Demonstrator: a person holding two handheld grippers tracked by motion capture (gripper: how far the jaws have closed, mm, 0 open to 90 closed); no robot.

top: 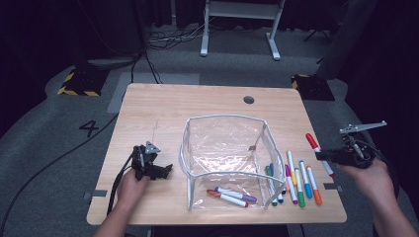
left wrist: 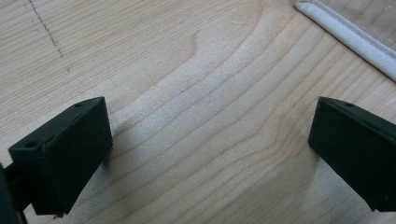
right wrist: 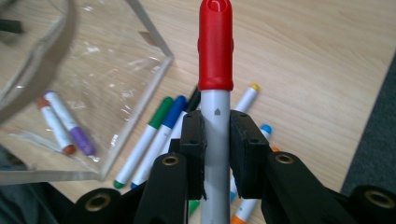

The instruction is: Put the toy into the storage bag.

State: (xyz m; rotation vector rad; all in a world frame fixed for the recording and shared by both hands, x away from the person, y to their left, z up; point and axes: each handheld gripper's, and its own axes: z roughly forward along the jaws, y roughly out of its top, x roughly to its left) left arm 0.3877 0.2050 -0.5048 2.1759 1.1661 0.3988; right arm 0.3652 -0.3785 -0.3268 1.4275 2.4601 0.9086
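- So the right tongs (right wrist: 216, 140) are clamped tight on the red-capped marker (right wrist: 215, 51), held up off the desk (top: 163, 106) past its right edge.
- Left tongs (left wrist: 205, 154) sit wide apart with nothing between them, low over bare wood at the near left.
- Clear pouch (top: 225, 148) stands open mid-desk, two markers (top: 232, 196) lying inside at its near side.
- Loose markers (top: 301, 180) crowd the near right corner, just beside the pouch's right wall; the far half is roomy.
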